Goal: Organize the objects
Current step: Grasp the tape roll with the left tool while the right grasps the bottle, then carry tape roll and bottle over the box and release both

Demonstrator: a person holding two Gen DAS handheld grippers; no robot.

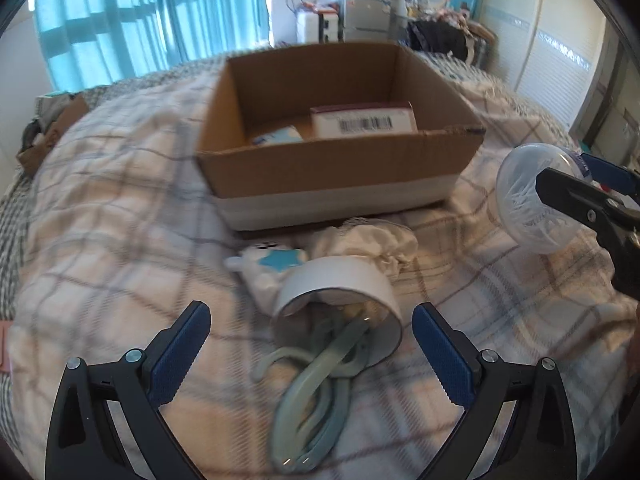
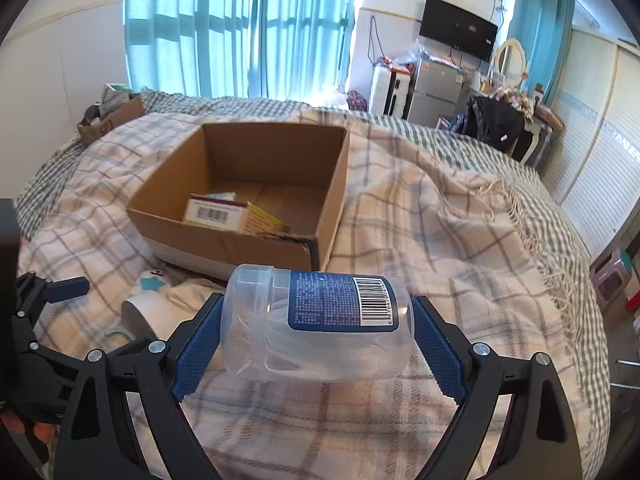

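Observation:
A cardboard box [image 1: 340,160] stands on the plaid blanket and holds a barcoded carton [image 1: 364,122] and a small blue-white pack [image 1: 280,136]. My left gripper [image 1: 312,344] is open, its fingers on either side of a tipped white cup [image 1: 340,280] with pale green plastic loops [image 1: 316,392] spilling out. A white toy with a blue star [image 1: 272,262] and a crumpled white cloth [image 1: 364,240] lie behind the cup. My right gripper [image 2: 316,332] is shut on a clear plastic jar [image 2: 316,320] with a blue label, held on its side above the bed, right of the box [image 2: 248,200].
The bed's blanket [image 2: 440,220] spreads to the right of the box. A small open carton [image 2: 112,116] with odds and ends sits at the far left bed edge. Curtains, a fridge, a TV and a cluttered desk stand beyond the bed.

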